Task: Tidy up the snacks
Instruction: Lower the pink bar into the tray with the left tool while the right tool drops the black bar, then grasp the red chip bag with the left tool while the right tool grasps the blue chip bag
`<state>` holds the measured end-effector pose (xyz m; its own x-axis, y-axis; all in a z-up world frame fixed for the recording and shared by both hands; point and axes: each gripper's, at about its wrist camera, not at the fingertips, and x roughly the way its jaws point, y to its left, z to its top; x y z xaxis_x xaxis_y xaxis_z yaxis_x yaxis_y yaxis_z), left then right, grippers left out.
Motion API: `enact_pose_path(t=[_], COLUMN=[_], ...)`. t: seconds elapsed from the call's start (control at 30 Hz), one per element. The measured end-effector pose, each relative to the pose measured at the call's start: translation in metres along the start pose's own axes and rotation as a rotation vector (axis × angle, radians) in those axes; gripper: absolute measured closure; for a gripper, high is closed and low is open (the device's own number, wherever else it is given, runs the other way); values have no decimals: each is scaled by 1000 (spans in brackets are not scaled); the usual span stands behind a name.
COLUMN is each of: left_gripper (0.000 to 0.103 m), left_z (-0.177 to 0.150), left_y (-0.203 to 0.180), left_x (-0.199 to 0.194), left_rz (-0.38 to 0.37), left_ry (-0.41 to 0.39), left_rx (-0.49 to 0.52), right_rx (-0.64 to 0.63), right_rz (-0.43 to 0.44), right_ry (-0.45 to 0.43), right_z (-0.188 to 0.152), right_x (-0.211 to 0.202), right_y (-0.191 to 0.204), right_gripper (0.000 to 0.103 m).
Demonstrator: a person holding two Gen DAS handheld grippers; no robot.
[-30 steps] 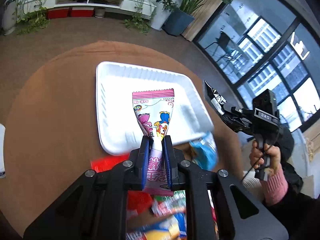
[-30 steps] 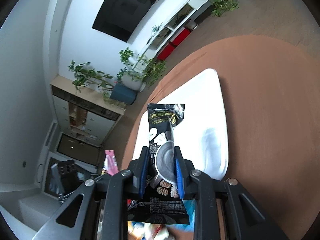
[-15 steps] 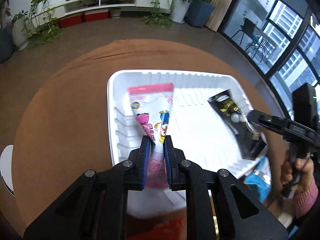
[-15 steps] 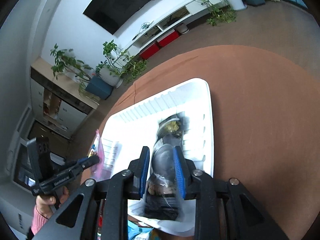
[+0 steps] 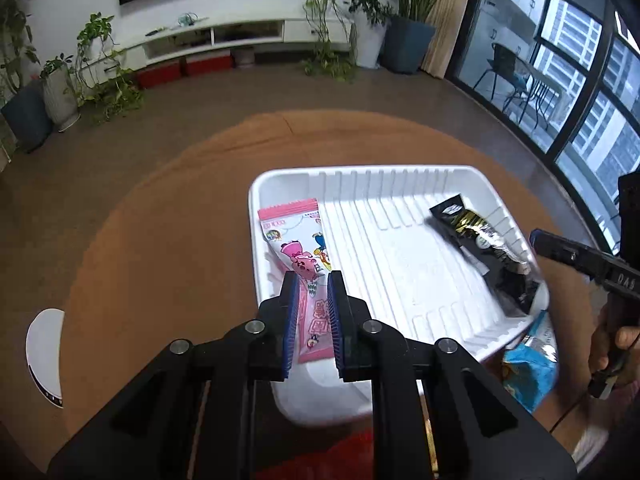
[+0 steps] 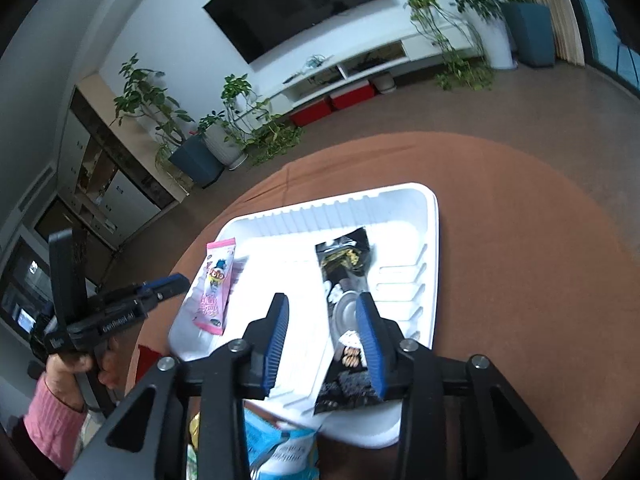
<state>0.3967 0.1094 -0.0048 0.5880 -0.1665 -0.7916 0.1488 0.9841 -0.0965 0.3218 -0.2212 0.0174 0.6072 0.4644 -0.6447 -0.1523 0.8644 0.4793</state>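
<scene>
On the left, the pink packet (image 5: 298, 248) is pinched between the pads of the left tongs (image 5: 312, 316), its far end lowered into the left side of the white tray (image 5: 360, 176) and seemingly resting on the ribbed floor, though contact cannot be confirmed from this angle. That packet is judged delivered but not yet released. Across the tray, toward its right side, the black packet (image 5: 480, 248) is seen lying at a slant, its near end draped over the tray's near rim. From the right wrist view, the right tongs (image 6: 322, 320) are spread, their jaws having just been opening, with the black packet (image 6: 344, 280) lying loose between them, close against the right pad and clear of the left one. So one snack is counted as dropped in the tray and a second is about to be let go. Plenty is left outside: a blue bag (image 5: 528, 364) sits on the bench (image 5: 160, 240) just beside the tray's near right corner, touching or nearly touching the rim, and a red packet (image 5: 320, 456) is glimpsed below the left tongs, with more wrappers hinted at under the right tongs, too blurred to name. The job is judged barely begun; the black packet may also need nudging fully inside, since it overhangs the rim.
</scene>
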Motion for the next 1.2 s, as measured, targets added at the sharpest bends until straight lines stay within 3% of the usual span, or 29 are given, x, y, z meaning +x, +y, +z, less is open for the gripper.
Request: enact_pose_path(t=[0.13, 0.23, 0.43, 0.73, 1.0, 1.07, 1.13, 1.2], left_gripper=[89, 89, 89, 89, 88, 82, 57, 41], left_z=[-14, -33, -79, -123, -133, -133, -132, -131], left_y=[-2, -2, -3, -16, -22, -19, -15, -12], left_x=[-34, -59, -89, -89, -88, -87, -87, -90], left_rz=[11, 10, -7, -32, -28, -46, -61, -42], left_ry=[-40, -45, -6, 36, 45, 48, 40, 11], left_rx=[12, 14, 12, -21, -33, -51, -86, -118], right_rx=[-48, -100, -180, -220, -230, -236, -235, -240], right_rz=[2, -4, -32, -53, -54, -56, -53, -55], right_ry=[-28, -55, -76, -27, 18, 21, 24, 26], right_z=[-4, -14, -45, -76, -88, -90, -91, -92], right_x=[-21, -40, -71, -72, -62, -61, -60, -60], right_y=[17, 32, 54, 63, 67, 68, 69, 70], right_gripper=[62, 53, 45, 44, 43, 43, 43, 43])
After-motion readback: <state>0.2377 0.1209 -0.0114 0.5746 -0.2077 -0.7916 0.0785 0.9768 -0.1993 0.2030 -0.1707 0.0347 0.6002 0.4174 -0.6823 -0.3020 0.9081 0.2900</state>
